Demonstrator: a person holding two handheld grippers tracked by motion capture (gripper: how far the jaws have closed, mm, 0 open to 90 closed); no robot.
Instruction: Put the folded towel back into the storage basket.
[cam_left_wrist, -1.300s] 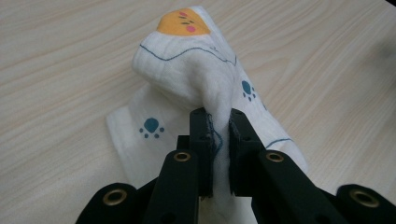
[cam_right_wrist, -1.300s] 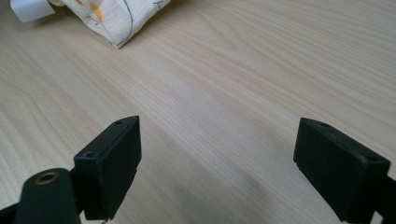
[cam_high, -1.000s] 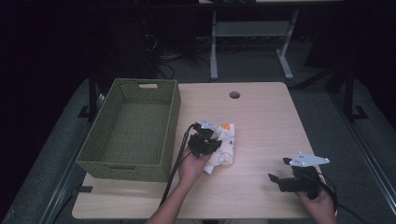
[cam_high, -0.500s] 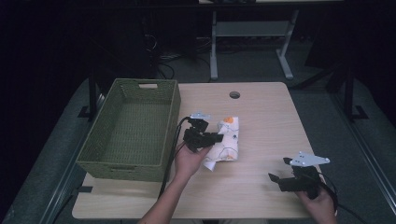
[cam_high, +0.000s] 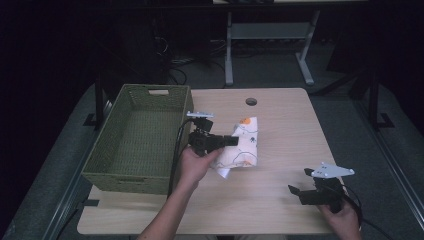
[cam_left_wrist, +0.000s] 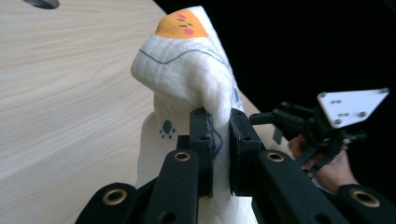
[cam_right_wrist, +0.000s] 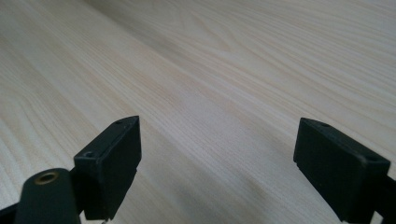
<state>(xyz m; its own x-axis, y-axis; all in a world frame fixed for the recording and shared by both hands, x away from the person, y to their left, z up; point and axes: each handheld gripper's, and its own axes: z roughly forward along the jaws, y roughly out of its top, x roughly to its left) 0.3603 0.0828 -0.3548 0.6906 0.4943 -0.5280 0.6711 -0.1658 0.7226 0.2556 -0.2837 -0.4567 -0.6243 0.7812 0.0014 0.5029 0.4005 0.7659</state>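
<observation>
desk (cam_high: 280, 200): pale wood | basket (cam_high: 137, 142): green woven, on desk's left side | cloth (cam_high: 243, 145): white, printed, just right of basket, part lifted off desk | my left claw (cam_left_wrist: 218, 140): clamped on a cloth fold | my right claw (cam_right_wrist: 217, 172): jaws wide apart over bare desk, well apart from cloth
</observation>
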